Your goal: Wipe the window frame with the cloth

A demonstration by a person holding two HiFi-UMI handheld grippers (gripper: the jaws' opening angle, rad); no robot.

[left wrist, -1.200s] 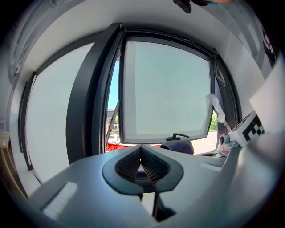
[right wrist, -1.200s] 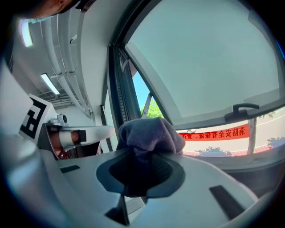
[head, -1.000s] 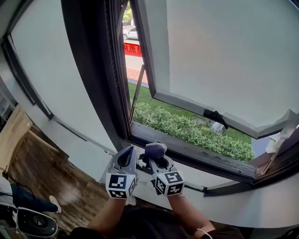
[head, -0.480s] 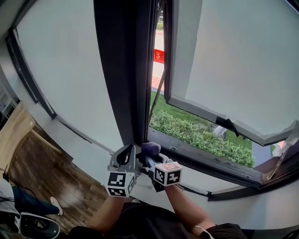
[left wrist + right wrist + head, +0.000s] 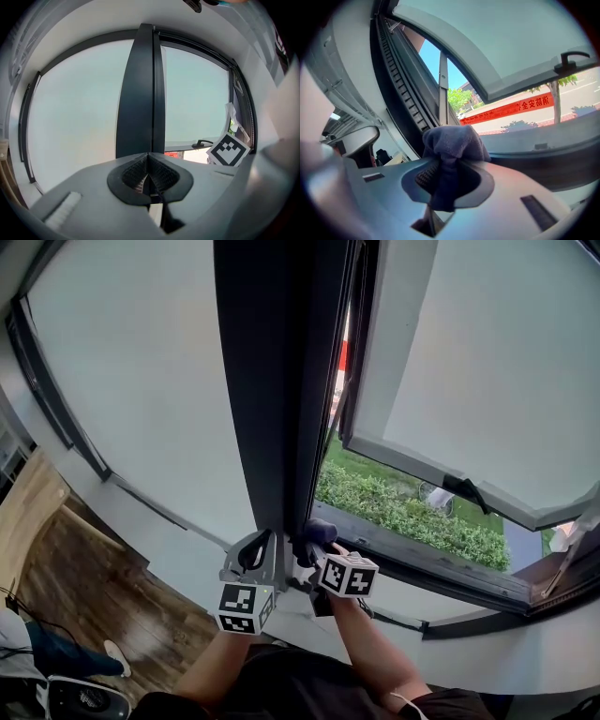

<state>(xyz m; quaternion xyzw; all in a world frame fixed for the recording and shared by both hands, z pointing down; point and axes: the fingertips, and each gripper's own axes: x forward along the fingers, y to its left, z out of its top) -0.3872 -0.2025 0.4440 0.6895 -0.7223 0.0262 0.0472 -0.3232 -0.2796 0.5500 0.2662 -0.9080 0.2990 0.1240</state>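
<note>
Cloth (image 5: 320, 529) now nearer frame upright (image 5: 274, 381)

One cloth (image 5: 453, 140), two grippers (image 5: 263, 545) (image 5: 315, 547)

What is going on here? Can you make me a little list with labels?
Place: indoors, at an open window
Left tongs: shut, holding nothing
Right tongs: shut on a dark cloth
Where the cloth is: by the bottom corner of the dark window frame
Outside: green bushes
</note>
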